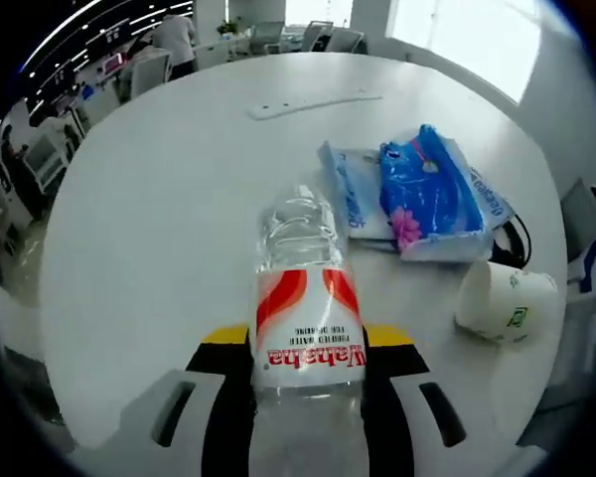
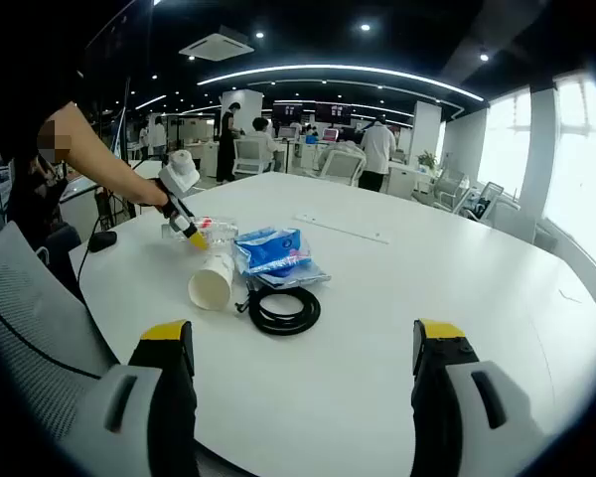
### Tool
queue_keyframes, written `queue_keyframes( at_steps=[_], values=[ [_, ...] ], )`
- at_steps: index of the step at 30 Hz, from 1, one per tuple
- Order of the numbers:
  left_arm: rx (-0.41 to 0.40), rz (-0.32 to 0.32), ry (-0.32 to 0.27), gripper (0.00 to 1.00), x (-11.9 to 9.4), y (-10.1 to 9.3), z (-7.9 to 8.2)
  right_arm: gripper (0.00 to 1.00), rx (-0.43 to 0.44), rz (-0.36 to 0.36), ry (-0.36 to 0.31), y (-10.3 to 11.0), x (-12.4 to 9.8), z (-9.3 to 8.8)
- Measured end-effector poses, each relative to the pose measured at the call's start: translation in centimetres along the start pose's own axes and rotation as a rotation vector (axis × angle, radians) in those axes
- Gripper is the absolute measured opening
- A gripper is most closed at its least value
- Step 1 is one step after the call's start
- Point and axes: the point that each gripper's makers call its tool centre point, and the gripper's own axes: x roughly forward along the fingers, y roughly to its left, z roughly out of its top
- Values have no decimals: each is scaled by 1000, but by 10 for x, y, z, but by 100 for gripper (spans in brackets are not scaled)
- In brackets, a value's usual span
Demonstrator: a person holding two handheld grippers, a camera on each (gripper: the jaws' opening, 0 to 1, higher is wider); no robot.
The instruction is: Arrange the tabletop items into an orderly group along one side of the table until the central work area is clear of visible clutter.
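My left gripper (image 1: 308, 343) is shut on a clear water bottle (image 1: 303, 298) with a red and white label, which lies along the jaws and points out over the round white table (image 1: 159, 199). Right of the bottle lie blue tissue packs (image 1: 427, 194) and a white paper cup (image 1: 502, 303) on its side. In the right gripper view a person's hand holds the left gripper (image 2: 197, 238) with the bottle (image 2: 217, 233) at the table's left side, beside the cup (image 2: 212, 283), the tissue packs (image 2: 273, 250) and a coiled black cable (image 2: 283, 310). My right gripper (image 2: 303, 338) stands open above the near table edge.
A flat white strip (image 2: 343, 229) lies near the table's middle, also visible far across in the left gripper view as the strip (image 1: 313, 102). A grey chair (image 2: 40, 328) stands by the left edge. Desks, chairs and people fill the office behind.
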Motion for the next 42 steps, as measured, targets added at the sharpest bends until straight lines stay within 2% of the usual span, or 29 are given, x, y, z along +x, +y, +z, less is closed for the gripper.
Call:
queue_keyframes(
  at_steps=[11,13,16,21,24,29,30,32,34,36,38,42],
  values=[
    [69,-45,102,37,-25,-7,-15,91,-11,8,-22,3,-1,5],
    [126,-59,135,37,-32,-7,-20,91,-19,14,-29,5,-1,6],
    [152,-66,149,37,-37,-10,-23,90,-26,25,-32,7,-1,7],
    [206,-69,159,37,-48,-13,-26,89,-45,47,-31,12,0,8],
    [267,-68,163,37,-56,-17,-29,88,-68,74,-27,18,1,8],
    [344,-67,162,37,-68,-25,-36,88,-121,127,-14,32,2,8],
    [350,-67,160,37,-69,-26,-37,87,-156,144,-8,36,2,8],
    [373,-82,144,37,-76,-35,-42,86,-204,175,-12,46,3,10],
    [422,-86,141,37,-81,-41,-45,86,-208,199,-11,53,4,12],
    [433,-102,131,37,-88,-50,-50,86,-216,224,-24,60,7,17],
    [499,-108,114,37,-93,-58,-52,86,-224,258,-38,71,12,25],
    [532,-129,99,37,-102,-74,-57,84,-270,314,-55,89,22,37]
  ],
)
